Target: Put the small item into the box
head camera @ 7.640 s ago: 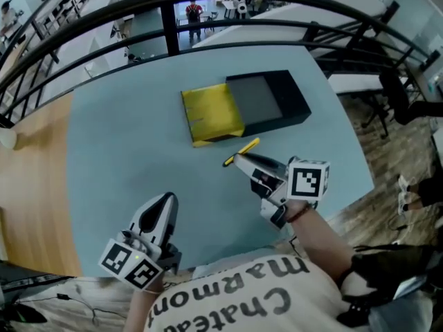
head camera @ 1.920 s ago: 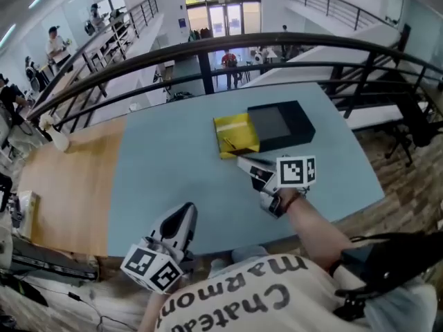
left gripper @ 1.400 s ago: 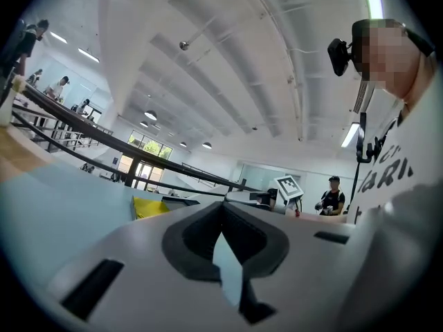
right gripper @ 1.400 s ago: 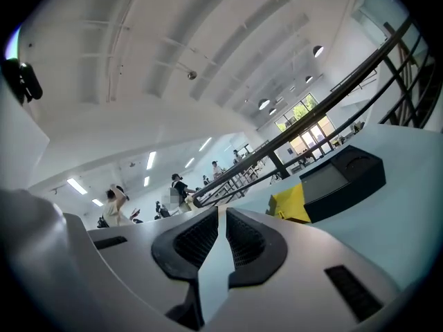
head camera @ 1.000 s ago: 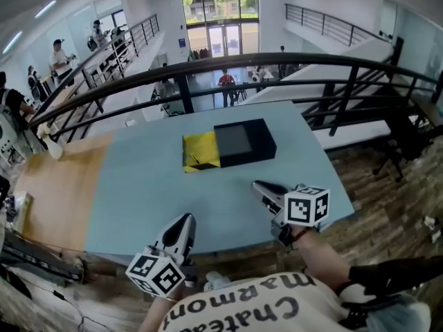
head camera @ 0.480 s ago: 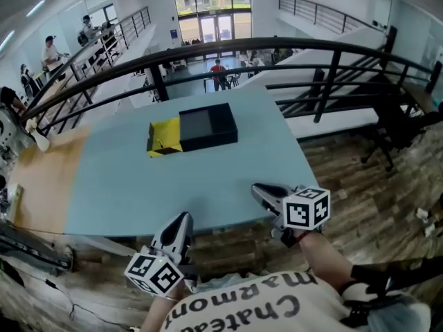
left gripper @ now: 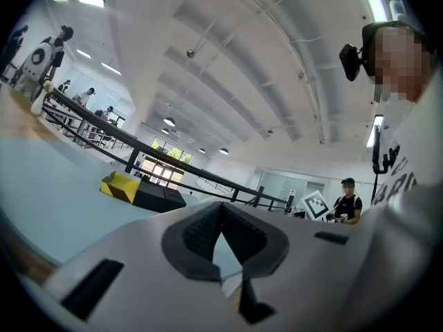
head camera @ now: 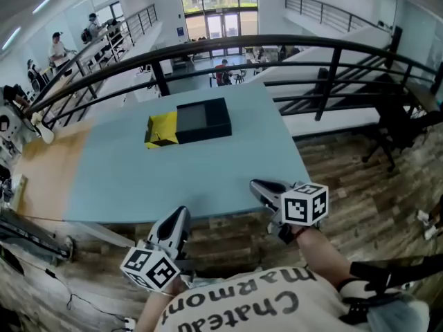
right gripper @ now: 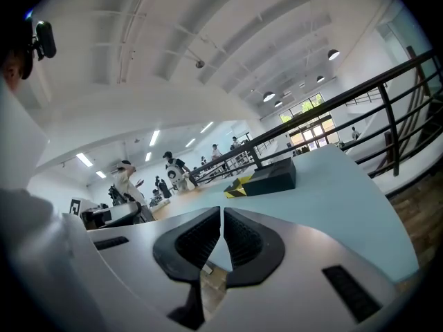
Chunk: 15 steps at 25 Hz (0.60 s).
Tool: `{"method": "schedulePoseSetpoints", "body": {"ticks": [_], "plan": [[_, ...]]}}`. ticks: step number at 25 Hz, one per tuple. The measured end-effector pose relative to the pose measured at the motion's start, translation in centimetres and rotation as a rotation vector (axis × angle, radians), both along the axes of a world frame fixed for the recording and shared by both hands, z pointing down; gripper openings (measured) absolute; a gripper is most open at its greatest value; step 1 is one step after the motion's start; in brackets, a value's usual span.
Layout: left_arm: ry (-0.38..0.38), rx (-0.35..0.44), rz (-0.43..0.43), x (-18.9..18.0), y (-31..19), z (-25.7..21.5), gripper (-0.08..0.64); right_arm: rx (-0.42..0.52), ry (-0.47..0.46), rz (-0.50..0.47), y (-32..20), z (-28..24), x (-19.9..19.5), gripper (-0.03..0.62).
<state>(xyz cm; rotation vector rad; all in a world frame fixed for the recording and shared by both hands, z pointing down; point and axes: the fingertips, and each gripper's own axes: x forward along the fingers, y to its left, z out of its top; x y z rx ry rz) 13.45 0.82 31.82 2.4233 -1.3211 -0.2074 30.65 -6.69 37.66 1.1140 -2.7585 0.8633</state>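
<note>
At the near edge of the table (head camera: 173,175), both grippers are hanging clear of the work. The left gripper (head camera: 180,216) is showing its jaws pressed together on nothing, and the right gripper (head camera: 257,185) is doing likewise, tips meeting, empty. Further on, well apart from both, the box (head camera: 203,118) is lying long axis left to right, with a yellow part (head camera: 163,128) at its left end. It is sitting ahead between the two grippers, neither clearly nearer. The small item is not showing in either gripper or on the bare top. Whether it is resting in the box is too small to tell.
</note>
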Motion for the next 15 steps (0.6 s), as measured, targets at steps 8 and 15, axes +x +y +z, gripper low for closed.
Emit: {"method": "schedulePoseSetpoints", "body": {"ticks": [8,15], "plan": [[-0.022,0.016,0.003,0.6,1.0,-1.1,0.002,-0.007,-0.02,0.018,0.7,-0.2,1.2,0.044],[-0.02,0.032,0.002,0.5,0.9,-1.3,0.002,-0.007,-0.007,0.026,0.5,0.0,1.2,0.044]]}}
